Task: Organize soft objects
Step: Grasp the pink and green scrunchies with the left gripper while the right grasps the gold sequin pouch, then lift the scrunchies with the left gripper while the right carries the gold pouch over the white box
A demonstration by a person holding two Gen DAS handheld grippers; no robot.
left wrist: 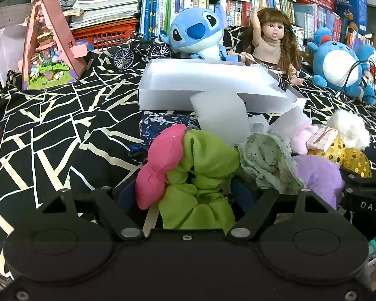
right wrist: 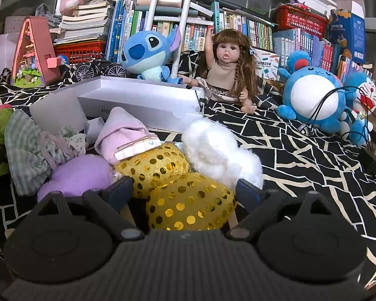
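- Currently the left tongs [left wrist: 188, 193] stand around a green scrunchie [left wrist: 203, 173] with a pink one [left wrist: 160, 165] touching its left side; whether the pads press on it I cannot tell.
- The right tongs [right wrist: 185, 190] are spread wide around a gold sequined scrunchie [right wrist: 188, 200], pads apart from the fabric, not gripping.
- Both scrunchies lie in a heap of soft things on the black-and-cream patterned cloth [left wrist: 57, 130], near a purple plush piece [right wrist: 80, 173] and a white fluffy one [right wrist: 218, 150].
- Farther back sits an open white box [left wrist: 208, 82], then a blue plush [left wrist: 198, 35] and a doll [right wrist: 225, 67].
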